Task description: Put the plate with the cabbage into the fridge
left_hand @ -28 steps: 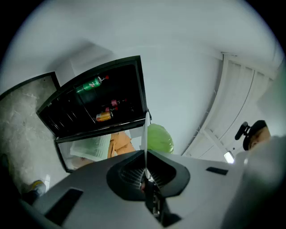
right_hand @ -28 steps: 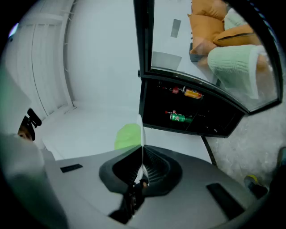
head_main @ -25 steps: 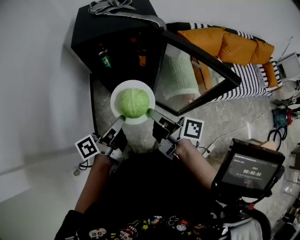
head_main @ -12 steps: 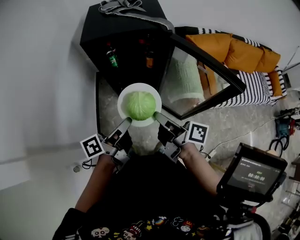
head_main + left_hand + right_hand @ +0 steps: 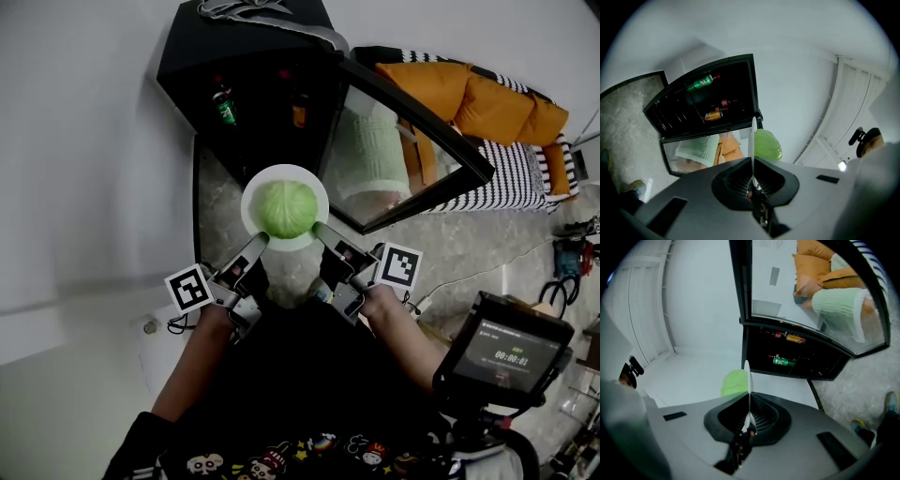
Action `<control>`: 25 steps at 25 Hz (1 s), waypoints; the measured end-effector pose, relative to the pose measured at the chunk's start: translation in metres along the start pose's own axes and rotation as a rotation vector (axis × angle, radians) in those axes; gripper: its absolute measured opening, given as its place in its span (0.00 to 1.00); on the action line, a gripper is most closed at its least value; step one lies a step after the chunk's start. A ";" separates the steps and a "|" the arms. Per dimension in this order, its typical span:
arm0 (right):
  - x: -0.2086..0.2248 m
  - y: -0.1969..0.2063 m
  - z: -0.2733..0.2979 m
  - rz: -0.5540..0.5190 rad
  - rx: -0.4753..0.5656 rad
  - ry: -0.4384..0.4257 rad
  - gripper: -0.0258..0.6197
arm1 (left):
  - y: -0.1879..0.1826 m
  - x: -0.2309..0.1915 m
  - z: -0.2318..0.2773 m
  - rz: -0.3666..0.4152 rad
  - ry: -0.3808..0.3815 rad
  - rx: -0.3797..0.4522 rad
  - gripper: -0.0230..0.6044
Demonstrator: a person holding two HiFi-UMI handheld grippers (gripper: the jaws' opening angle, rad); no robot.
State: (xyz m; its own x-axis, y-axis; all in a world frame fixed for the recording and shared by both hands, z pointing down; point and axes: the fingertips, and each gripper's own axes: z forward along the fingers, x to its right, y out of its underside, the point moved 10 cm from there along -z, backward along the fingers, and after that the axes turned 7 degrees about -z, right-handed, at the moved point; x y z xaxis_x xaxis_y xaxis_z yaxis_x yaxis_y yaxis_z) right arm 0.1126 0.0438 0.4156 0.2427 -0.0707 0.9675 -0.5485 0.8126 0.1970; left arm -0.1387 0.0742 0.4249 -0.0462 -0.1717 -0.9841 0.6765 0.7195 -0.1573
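The task looks about midway. The fridge (image 5: 246,58) stands with its glass door (image 5: 405,141) swung wide open, and the white plate (image 5: 285,172) with the cabbage (image 5: 285,208) is off any surface, held in the air over the speckled floor just in front of the dark opening. Nothing of it is inside yet. What remains, by my reading, is to carry the plate level past the door frame, set it on a free stretch of shelf clear of the green bottle (image 5: 223,103) and the can (image 5: 714,115) lying inside, and then let go. The left gripper (image 5: 255,244) has its jaws pressed onto the near-left rim of the plate. In the left gripper view the rim runs edge-on straight into the closed gap between them, with the cabbage bulging just beyond. The right gripper (image 5: 324,233) pinches the near-right rim in the same way, and its own view shows the thin white edge clamped between its jaws. The plate thus hangs between the two grippers, held at two points on the person's side, and the cabbage sits loose at its middle.
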 end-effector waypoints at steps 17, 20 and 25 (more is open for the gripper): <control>-0.004 -0.004 0.002 -0.002 -0.012 0.042 0.07 | -0.003 -0.002 0.002 -0.036 -0.001 -0.012 0.06; -0.004 -0.003 0.000 -0.002 -0.026 0.035 0.07 | 0.002 -0.002 -0.001 -0.039 -0.009 0.002 0.06; -0.002 -0.003 0.003 0.001 -0.037 0.035 0.07 | 0.003 -0.005 -0.003 -0.042 -0.005 0.019 0.06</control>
State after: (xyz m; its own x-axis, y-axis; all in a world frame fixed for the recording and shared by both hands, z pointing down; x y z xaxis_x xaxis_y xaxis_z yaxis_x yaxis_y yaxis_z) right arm 0.1113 0.0402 0.4137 0.2705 -0.0500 0.9614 -0.5185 0.8338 0.1893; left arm -0.1387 0.0790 0.4290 -0.0711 -0.2049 -0.9762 0.6878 0.6987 -0.1968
